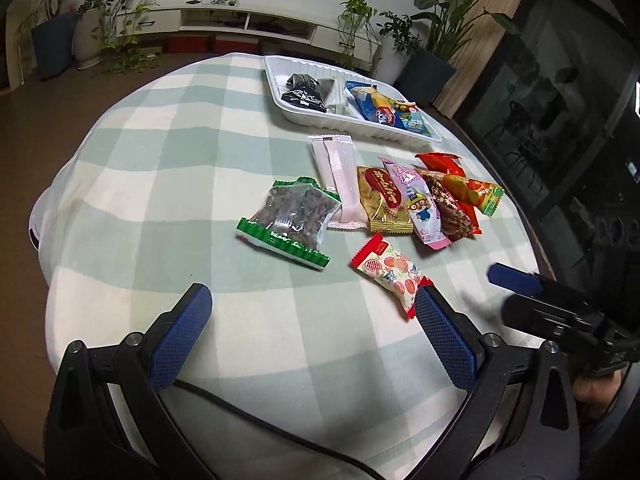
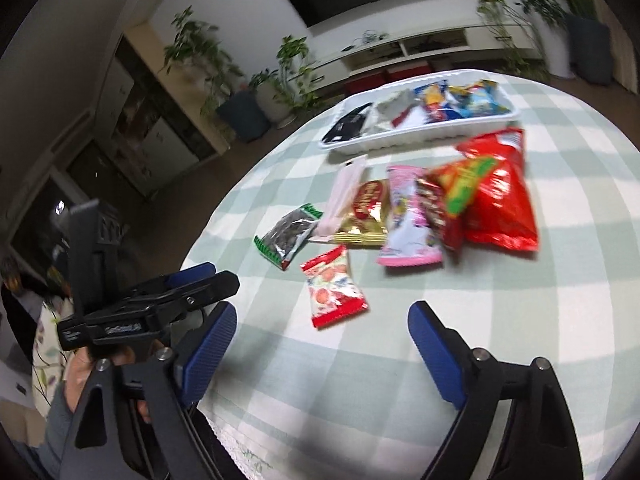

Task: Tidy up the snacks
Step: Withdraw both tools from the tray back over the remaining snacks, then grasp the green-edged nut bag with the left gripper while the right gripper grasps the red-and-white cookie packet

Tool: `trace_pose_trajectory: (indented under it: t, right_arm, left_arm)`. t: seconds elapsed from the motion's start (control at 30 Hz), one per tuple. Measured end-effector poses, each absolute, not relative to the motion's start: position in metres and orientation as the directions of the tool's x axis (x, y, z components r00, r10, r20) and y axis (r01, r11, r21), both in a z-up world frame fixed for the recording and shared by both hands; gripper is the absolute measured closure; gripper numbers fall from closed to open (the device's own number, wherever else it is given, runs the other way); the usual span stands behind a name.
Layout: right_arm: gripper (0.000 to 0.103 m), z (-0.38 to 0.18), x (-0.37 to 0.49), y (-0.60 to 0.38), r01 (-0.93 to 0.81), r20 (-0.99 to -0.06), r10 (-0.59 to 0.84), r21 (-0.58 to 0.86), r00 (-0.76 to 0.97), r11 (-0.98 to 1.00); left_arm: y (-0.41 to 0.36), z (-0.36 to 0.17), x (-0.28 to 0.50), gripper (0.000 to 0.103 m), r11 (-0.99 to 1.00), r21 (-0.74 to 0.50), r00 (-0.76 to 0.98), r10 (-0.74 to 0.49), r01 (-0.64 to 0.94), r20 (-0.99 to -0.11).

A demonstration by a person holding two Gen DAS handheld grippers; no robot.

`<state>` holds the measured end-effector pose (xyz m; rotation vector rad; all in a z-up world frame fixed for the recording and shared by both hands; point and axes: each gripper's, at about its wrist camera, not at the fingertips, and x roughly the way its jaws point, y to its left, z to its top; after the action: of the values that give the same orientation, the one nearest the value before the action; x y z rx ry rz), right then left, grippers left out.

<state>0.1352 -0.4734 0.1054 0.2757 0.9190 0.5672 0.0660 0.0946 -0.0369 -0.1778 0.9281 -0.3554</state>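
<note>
Left wrist view: the left gripper (image 1: 314, 330) hovers low over the green-and-white checked tablecloth (image 1: 168, 160), its blue-padded fingers spread wide with nothing between them. Just beyond its right fingertip lies a strawberry-print candy packet (image 1: 390, 274) with red ends, long axis running from upper left to lower right of the frame. Left of centre sits a clear green-edged bag of dark dried fruit (image 1: 290, 220), tilted the same way. A pale pink stick packet (image 1: 340, 182) lies lengthwise up the frame beside it. To its right a gold wafer packet (image 1: 382, 202), a pink cartoon packet (image 1: 418, 204) and red wrappers (image 1: 452, 184) overlap in a fan. The white tray (image 1: 280, 92) in the upper middle holds a black packet (image 1: 305, 92) and blue ones (image 1: 384, 110), its long axis slanting down to the right. The right gripper (image 1: 516, 278) enters at the right edge; there I cannot tell its spread.

Right wrist view, blurred: the right gripper (image 2: 322, 336) is spread wide and empty, the strawberry packet just ahead, pointing up the frame.
</note>
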Motion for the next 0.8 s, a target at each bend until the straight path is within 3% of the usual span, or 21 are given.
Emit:
trace_pose_trajectory:
  t: [0.33,0.47,0.7,0.8]
  right_arm:
    - [0.028,0.082,0.167,-0.416,-0.426,-0.796,0.448,0.268,0.407,0.864]
    - [0.038,0.076,0.176,-0.408,-0.441,-0.818,0.417,0.229,0.396,0.868]
    - [0.045,0.069,0.177,-0.396,-0.475,-0.839,0.354,0.134,0.413,0.870]
    - [0.053,0.069,0.175,-0.392,-0.493,-0.845,0.319,0.077,0.428,0.866]
  left_arm:
    - [0.104,-0.031,0.065,0.000,0.930,-0.290,0.564,-0.368,0.227,-0.739]
    - [0.108,-0.030,0.067,0.000,0.932,-0.289,0.568,-0.364,0.221,-0.738]
    - [0.106,-0.030,0.079,0.001,0.942,-0.245,0.560,-0.334,0.231,-0.758]
    - [0.099,-0.031,0.086,0.001,0.943,-0.216,0.549,-0.325,0.254,-0.770]
